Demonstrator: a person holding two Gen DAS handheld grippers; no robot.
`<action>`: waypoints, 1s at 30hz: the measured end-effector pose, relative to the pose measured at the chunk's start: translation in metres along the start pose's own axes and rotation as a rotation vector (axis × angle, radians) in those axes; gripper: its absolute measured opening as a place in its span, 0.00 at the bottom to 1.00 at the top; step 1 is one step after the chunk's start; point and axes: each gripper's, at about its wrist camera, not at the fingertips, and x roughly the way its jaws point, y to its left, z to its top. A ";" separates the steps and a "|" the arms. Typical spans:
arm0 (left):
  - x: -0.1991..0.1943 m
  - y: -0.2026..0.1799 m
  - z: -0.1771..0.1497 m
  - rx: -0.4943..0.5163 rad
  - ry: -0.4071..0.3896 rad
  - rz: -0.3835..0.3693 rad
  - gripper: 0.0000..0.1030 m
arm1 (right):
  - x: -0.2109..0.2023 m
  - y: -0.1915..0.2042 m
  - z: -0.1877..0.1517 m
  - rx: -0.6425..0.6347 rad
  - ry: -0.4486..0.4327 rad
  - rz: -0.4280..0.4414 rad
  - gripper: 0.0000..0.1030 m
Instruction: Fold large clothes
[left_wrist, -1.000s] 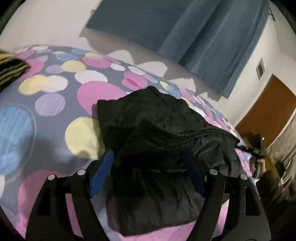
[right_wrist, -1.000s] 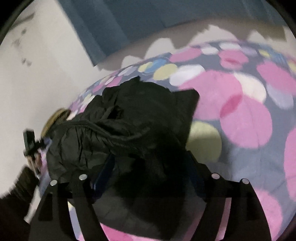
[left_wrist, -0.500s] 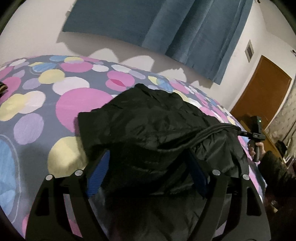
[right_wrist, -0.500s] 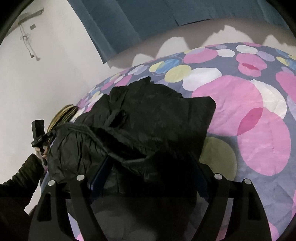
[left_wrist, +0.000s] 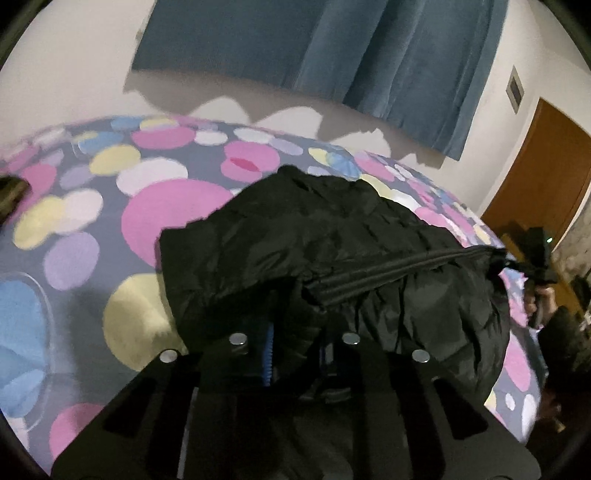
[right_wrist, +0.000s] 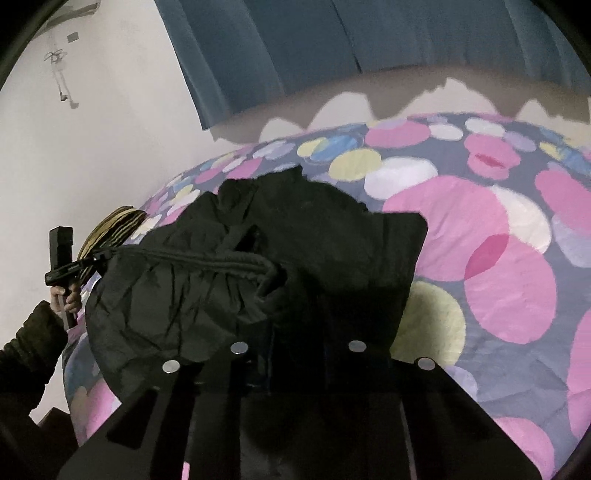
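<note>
Black puffy quilted jacket (left_wrist: 332, 266) lying mid polka-dot bedsheet (left_wrist: 110, 221). Left gripper (left_wrist: 295, 354) and right gripper (right_wrist: 299, 354), wide half second earlier, now being clamped narrow on jacket's near hem; next fold being started, judged.

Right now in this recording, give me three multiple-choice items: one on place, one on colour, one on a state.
1. Where does the black jacket lie?
A on a spotted bedspread
B on a floor
C on a chair

2. What colour is the curtain?
A red
B blue
C white

3. How does the left tool stand?
A wide open, away from the jacket
B closed on the jacket's near edge
C out of view

Key: 1 A, spotted cloth shows around the jacket; 2 B, blue folds hang on the wall; 3 B, its fingers have jacket cloth pinched between them.
</note>
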 end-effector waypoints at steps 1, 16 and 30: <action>-0.005 -0.004 0.003 0.008 -0.008 0.015 0.14 | -0.006 0.003 0.002 -0.006 -0.013 -0.005 0.17; -0.002 -0.023 0.119 0.054 -0.127 0.248 0.11 | -0.004 0.007 0.105 0.013 -0.131 -0.114 0.14; 0.154 0.044 0.157 -0.021 0.055 0.446 0.10 | 0.141 -0.063 0.159 0.114 0.044 -0.204 0.13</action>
